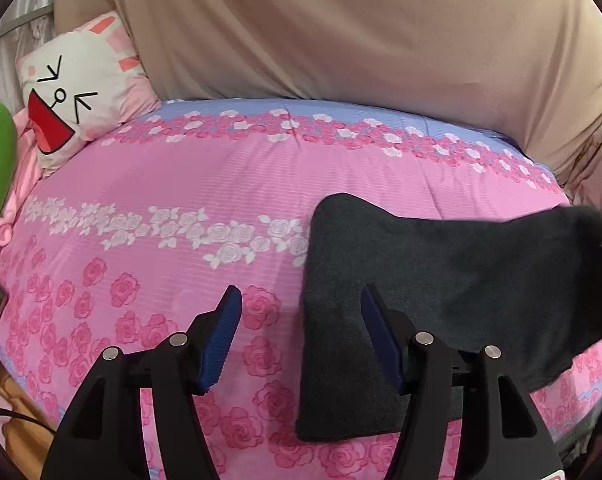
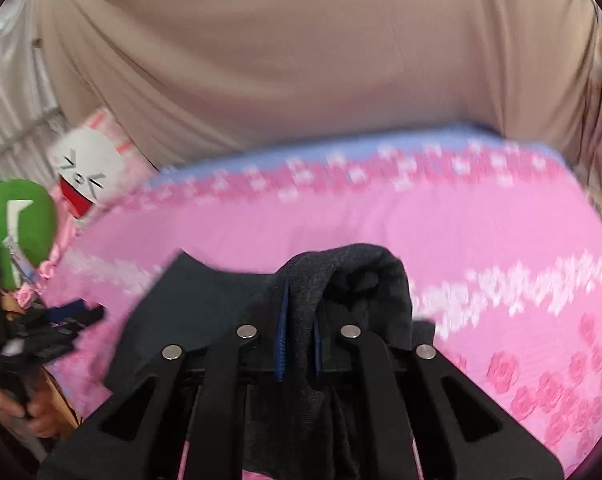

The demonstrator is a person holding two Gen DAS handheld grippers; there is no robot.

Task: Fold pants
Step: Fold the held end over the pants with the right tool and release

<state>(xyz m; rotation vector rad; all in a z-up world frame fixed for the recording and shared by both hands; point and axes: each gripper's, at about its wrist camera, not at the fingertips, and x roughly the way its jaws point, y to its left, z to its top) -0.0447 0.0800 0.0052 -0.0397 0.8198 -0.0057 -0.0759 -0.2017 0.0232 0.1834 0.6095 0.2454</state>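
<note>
The left gripper (image 1: 301, 312), at the bottom of its own wrist view, is a matte black plastic frame of four angular struts with triangular cut-outs; round silver screw heads cap each strut; its two fingers (image 1: 221, 344) carry ribbed royal-blue pads; a small red-and-white marking sits at the lower right corner. The right gripper (image 2: 299, 328), at the bottom centre of its view, has the same black struts, silver screws and blue ribbed pads (image 2: 282, 336).
</note>
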